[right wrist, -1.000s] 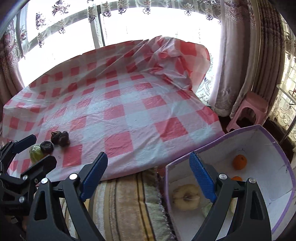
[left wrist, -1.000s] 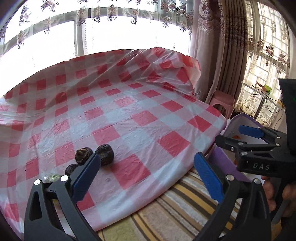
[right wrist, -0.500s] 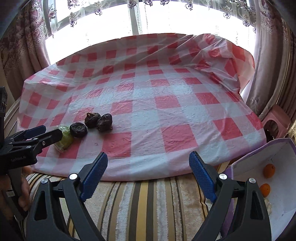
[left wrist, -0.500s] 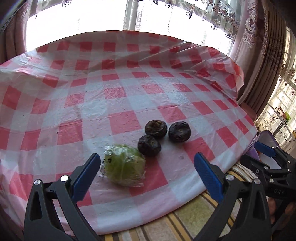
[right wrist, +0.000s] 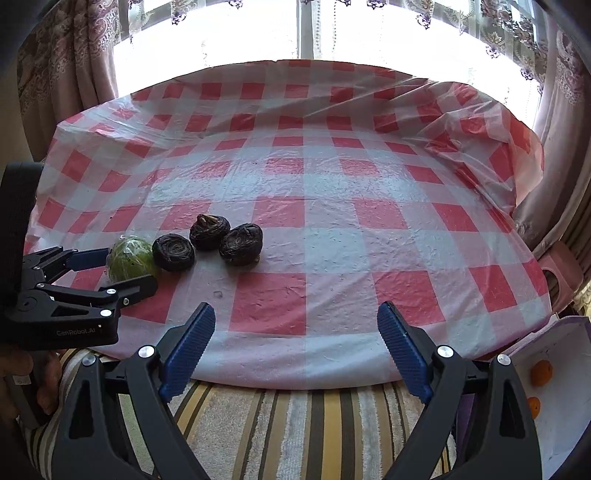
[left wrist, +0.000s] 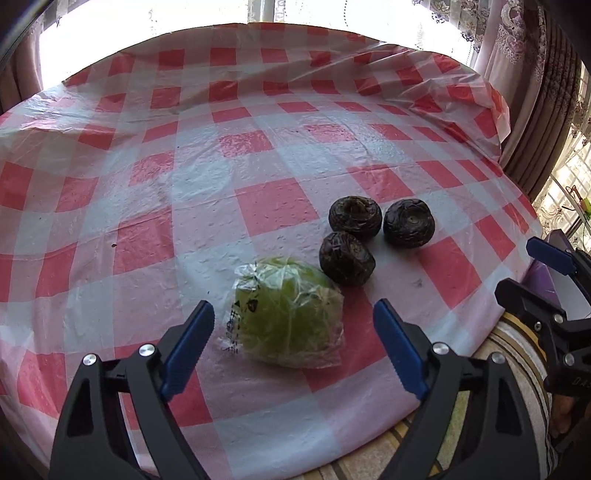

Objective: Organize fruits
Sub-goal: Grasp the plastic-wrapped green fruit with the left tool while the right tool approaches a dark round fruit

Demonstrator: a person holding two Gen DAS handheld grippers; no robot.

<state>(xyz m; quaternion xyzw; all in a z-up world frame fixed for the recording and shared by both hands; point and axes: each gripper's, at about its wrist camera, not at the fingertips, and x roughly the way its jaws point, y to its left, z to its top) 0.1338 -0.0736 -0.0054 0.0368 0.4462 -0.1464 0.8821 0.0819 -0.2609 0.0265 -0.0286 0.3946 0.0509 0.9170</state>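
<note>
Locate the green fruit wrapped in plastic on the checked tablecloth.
In the left wrist view the green fruit lies near the cloth's front edge, between the open fingers of the left tool, with the nearest dark fruit just behind it to the right.

A home's living or dining room: patterned curtains (right wrist: 70,62) and lace sheers frame a bright window (right wrist: 303,29), a checked plastic tablecloth (right wrist: 295,177) covers the table, beside a pink stool (right wrist: 561,269) and striped rug (right wrist: 295,432).
</note>
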